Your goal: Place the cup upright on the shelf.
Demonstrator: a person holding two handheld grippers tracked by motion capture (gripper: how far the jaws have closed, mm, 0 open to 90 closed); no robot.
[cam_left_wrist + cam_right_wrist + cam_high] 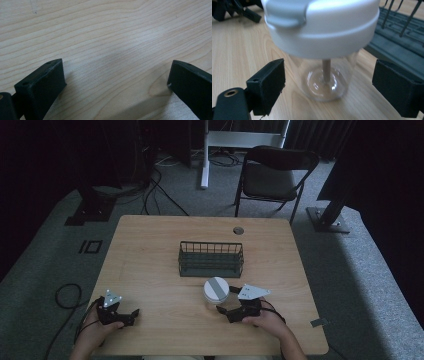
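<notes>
We have the right claw (327, 82) wide around the clear cup (324, 77), not yet gripping; next we close it. Left claw (116, 82) rests wide on the tabletop (100, 30).

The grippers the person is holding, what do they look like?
Each gripper is black with two blocky black jaws. The left gripper and right gripper each carry a grey three-cornered plate on top. A black cable trails off the left one. No sleeves show on the forearms.
</notes>
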